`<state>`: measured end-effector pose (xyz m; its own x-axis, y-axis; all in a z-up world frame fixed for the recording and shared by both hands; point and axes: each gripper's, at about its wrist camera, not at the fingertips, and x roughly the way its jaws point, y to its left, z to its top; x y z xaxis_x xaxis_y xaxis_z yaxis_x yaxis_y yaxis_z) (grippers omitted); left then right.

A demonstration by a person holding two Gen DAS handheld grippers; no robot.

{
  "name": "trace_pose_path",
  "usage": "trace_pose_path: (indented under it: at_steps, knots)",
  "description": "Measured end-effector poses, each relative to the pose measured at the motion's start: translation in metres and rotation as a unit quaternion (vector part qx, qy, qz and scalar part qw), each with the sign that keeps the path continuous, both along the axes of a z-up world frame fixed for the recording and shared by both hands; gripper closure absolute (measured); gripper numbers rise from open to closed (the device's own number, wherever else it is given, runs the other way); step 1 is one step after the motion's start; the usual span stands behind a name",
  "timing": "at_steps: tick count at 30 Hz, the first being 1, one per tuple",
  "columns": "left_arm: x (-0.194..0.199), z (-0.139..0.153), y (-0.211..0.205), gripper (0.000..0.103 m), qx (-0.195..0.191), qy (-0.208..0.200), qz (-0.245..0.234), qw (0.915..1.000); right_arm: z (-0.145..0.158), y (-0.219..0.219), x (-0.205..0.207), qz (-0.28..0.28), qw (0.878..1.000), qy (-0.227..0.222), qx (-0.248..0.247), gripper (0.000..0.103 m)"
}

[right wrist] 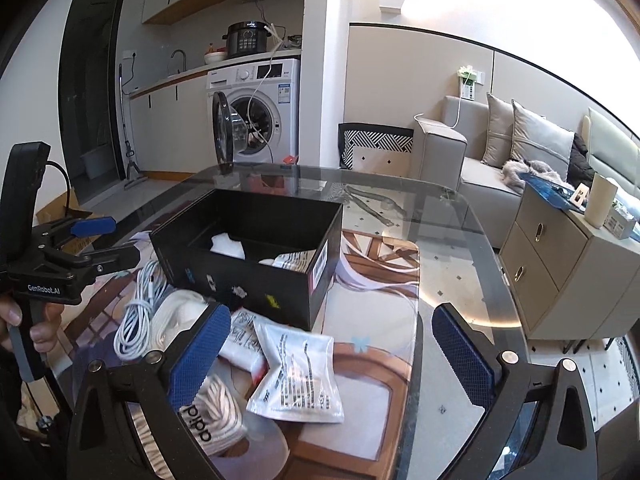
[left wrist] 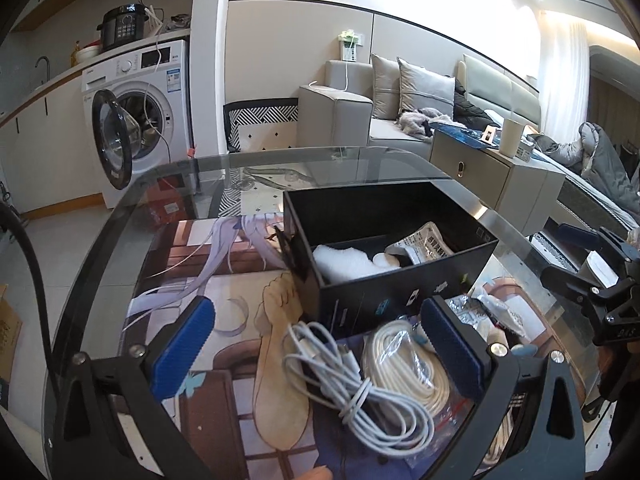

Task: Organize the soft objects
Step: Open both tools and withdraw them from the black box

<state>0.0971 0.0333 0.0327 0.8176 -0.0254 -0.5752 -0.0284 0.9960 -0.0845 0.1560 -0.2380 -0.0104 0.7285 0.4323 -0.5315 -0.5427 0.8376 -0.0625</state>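
Observation:
A black open box [left wrist: 400, 280] stands on the glass table. Inside it lie a white soft cloth [left wrist: 344, 264] and a printed packet [left wrist: 424, 244]. My left gripper [left wrist: 318, 346] is open just in front of the box, above a white cable bundle [left wrist: 352, 388] and a cream cord coil [left wrist: 404, 364], gripping nothing. My right gripper [right wrist: 332, 358] is open to the right of it, over a white printed packet [right wrist: 296, 376] and beside a striped sock [right wrist: 212, 412]. In the right wrist view the box [right wrist: 248, 280] shows the same contents, and the left gripper [right wrist: 108, 242] is held by a hand [right wrist: 36, 332].
A printed mat [left wrist: 224, 280] covers the glass table [right wrist: 452, 240], whose rounded far edge lies behind the box. Beyond it stand a washing machine [left wrist: 152, 108] with its door open, a grey sofa [left wrist: 360, 120] and a beige cabinet [right wrist: 548, 256] close to the table's right side.

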Motion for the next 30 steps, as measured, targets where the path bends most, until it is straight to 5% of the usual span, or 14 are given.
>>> trace_pose_path:
  at_steps: [30]
  knots:
    - [-0.002,-0.029,0.002,0.0,0.013,0.058,-0.005,0.9982,-0.058,0.006,0.039,-0.02,0.989,0.138,-0.047,0.001]
